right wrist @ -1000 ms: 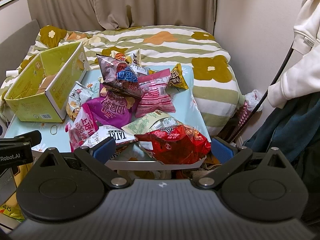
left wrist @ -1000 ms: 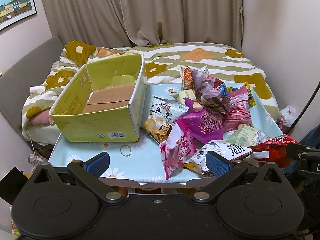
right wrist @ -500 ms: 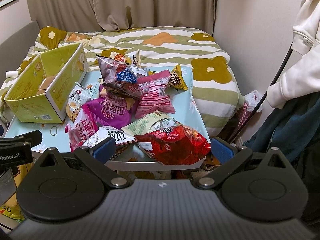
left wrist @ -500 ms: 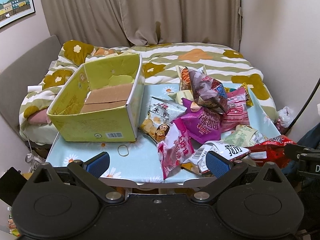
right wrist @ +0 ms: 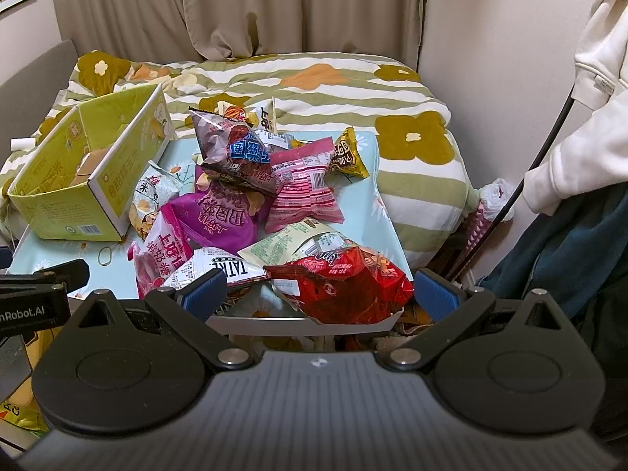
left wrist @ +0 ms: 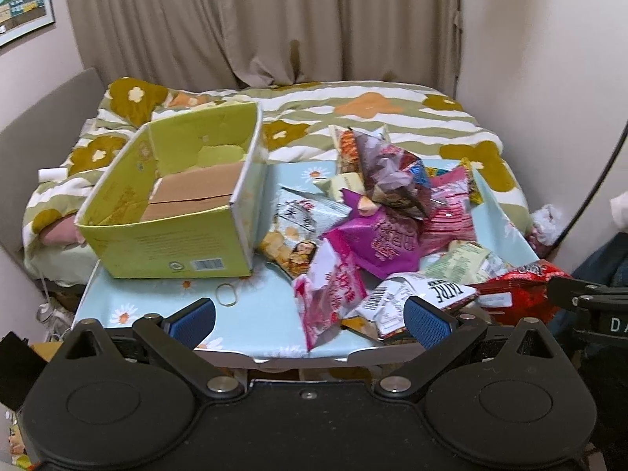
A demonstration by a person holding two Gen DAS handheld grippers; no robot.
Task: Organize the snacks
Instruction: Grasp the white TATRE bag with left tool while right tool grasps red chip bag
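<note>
The white bag (right wrist: 219, 271) near the front says "TATKE", but part of the word is hidden, so it may be longer. The black bar (right wrist: 35, 298) at the left edge of the right view says "nRobot.AI"; its start is cut off. The black bar (left wrist: 600, 314) at the right edge of the left view shows "DA", then it is cut off. The red bag (right wrist: 341, 282), the pink bags (right wrist: 172, 255) and the box (right wrist: 94, 180) have Chinese writing that I cannot read well. The box has a barcode.

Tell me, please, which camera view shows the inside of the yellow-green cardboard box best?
The left wrist view: it looks down into the yellow-green cardboard box, showing its brown floor flaps with no snacks visible. The right wrist view catches the box obliquely at the left, mostly its outer wall and only a sliver of interior.
</note>
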